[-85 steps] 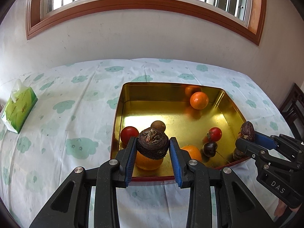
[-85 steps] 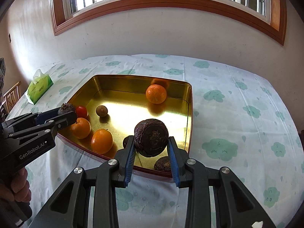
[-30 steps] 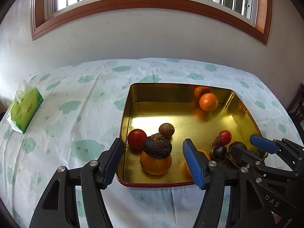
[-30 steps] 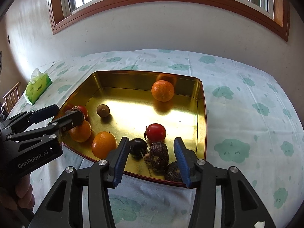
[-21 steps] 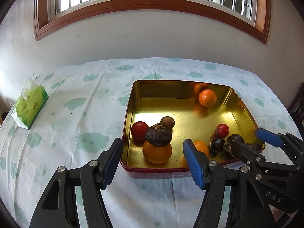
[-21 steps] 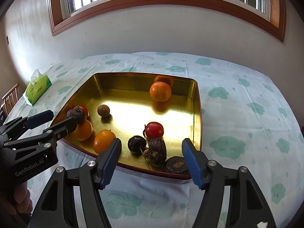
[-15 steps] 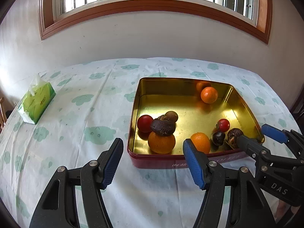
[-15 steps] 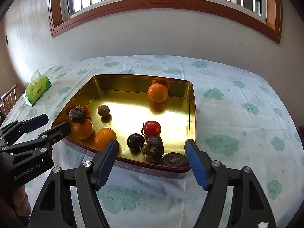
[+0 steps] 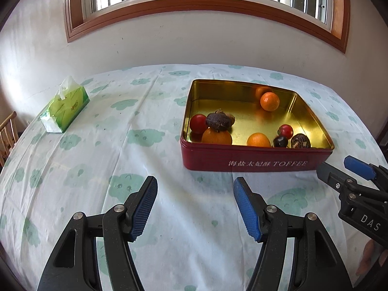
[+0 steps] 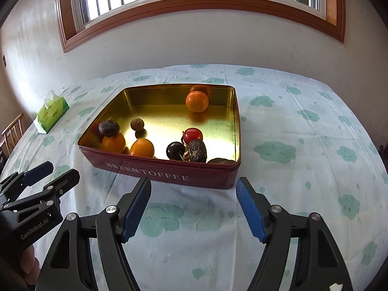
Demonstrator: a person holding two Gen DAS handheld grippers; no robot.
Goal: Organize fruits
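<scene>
A red toffee tin point(image 9: 254, 162) with a gold inside stands on the table and holds several fruits: oranges point(image 9: 269, 101), red tomatoes point(image 9: 198, 123), dark wrinkled fruits, one point(image 9: 218, 121) resting on top of an orange point(image 9: 216, 136). The tin also shows in the right wrist view point(image 10: 169, 173). My left gripper point(image 9: 195, 203) is open and empty, well short of the tin. My right gripper point(image 10: 193, 205) is open and empty just before the tin's front wall.
A green tissue pack point(image 9: 65, 105) lies at the far left of the table, also in the right wrist view point(image 10: 51, 111). The tablecloth point(image 9: 121, 145) is white with green clouds. A wooden chair point(image 9: 7, 133) stands at the left edge. A wall and window are behind.
Both grippers let go of their dark wrinkled fruits into the tin, opened, and have drawn back toward me and lower. The tin now sits farther away.
</scene>
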